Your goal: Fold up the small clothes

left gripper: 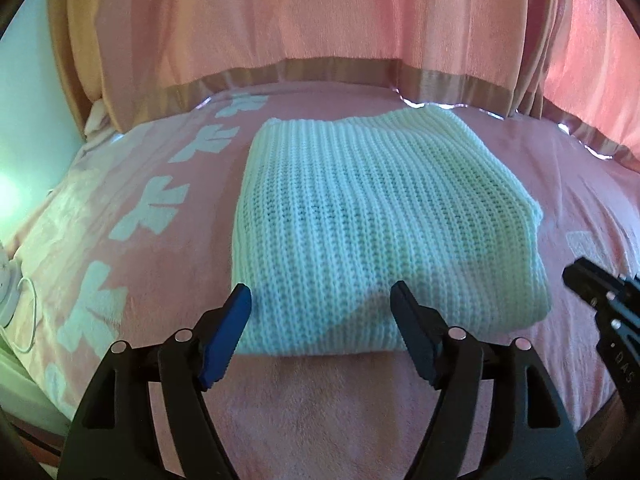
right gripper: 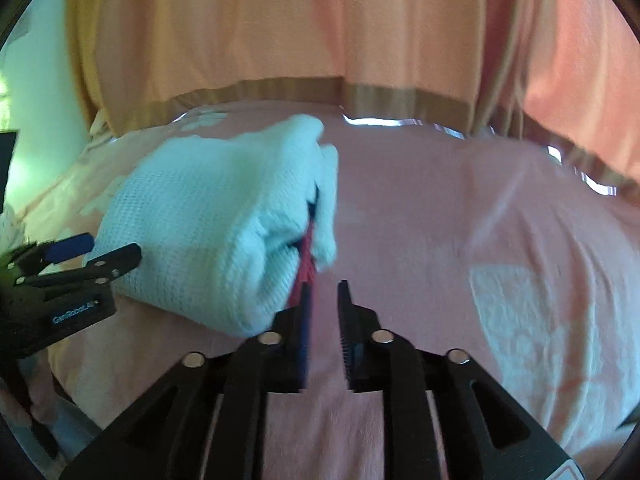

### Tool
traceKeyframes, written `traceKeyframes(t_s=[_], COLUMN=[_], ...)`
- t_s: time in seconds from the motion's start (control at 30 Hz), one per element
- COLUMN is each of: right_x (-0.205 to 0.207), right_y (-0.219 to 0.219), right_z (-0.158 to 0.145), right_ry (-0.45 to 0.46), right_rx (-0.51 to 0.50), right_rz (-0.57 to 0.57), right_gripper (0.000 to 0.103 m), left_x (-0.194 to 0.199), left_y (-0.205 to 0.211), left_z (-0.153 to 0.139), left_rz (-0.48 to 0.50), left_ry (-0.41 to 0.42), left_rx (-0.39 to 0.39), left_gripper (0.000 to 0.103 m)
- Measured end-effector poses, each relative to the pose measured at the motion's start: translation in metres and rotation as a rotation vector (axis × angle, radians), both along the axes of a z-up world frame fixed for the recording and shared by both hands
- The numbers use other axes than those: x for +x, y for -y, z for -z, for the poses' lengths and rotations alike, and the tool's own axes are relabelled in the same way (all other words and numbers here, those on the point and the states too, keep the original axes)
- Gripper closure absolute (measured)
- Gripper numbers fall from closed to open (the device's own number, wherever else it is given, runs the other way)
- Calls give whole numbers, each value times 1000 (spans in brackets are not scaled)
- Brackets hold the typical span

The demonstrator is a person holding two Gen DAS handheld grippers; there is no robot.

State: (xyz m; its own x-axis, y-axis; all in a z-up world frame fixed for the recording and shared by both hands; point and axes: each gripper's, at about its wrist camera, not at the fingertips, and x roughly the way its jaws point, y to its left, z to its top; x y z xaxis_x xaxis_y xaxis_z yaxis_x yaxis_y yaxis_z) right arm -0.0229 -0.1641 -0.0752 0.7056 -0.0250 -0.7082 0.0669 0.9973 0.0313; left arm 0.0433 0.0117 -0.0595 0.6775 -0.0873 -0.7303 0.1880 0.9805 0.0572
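Observation:
A pale mint knitted sweater (left gripper: 380,220) lies folded in a thick rectangle on the pink blanket (left gripper: 320,400). My left gripper (left gripper: 320,292) is open and wide, its fingertips hovering over the sweater's near edge with no cloth pinched. In the right wrist view the sweater (right gripper: 208,216) is blurred, and a red strip (right gripper: 306,256) shows inside its right-hand fold. My right gripper (right gripper: 324,286) sits just right of that fold, open by a narrow gap with only blanket visible between the pads. Each gripper also appears in the other's view, the right gripper (left gripper: 580,276) and the left gripper (right gripper: 110,249).
The bed's blanket has white patterns (left gripper: 160,208) on the left and right (right gripper: 520,320). Peach curtains (left gripper: 320,20) hang right behind the bed. A white power strip and cable (left gripper: 24,300) lie at the left edge beside a pale wall.

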Motion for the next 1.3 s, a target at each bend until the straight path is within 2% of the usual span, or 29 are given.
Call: traceKeyframes(t_s=[0.07, 0.23, 0.43, 0.97, 1.13, 1.3], right_x=[-4, -9, -18, -26, -26, -26], right_y=[4, -1, -4, -18, -20, -22], right_z=[2, 8, 13, 18, 19, 19], right_ry=[3, 13, 2, 10, 8, 10], right_rx=[8, -40, -39, -62, -60, -61], right_rz=[24, 47, 48, 32, 33, 27], right_gripper=[68, 66, 62, 58, 58, 57], left_x=[-7, -20, -35, -44, -42, -46], left_y=[-1, 1, 8, 11, 10, 12], left_z=[1, 5, 10, 15, 16, 10], left_rz=[-17, -49, -49, -57, -58, -55], left_ry=[29, 84, 156, 171, 146, 172], left_rx=[-3, 27, 67, 58, 25, 15], left_gripper=[31, 30, 30, 30, 30, 30])
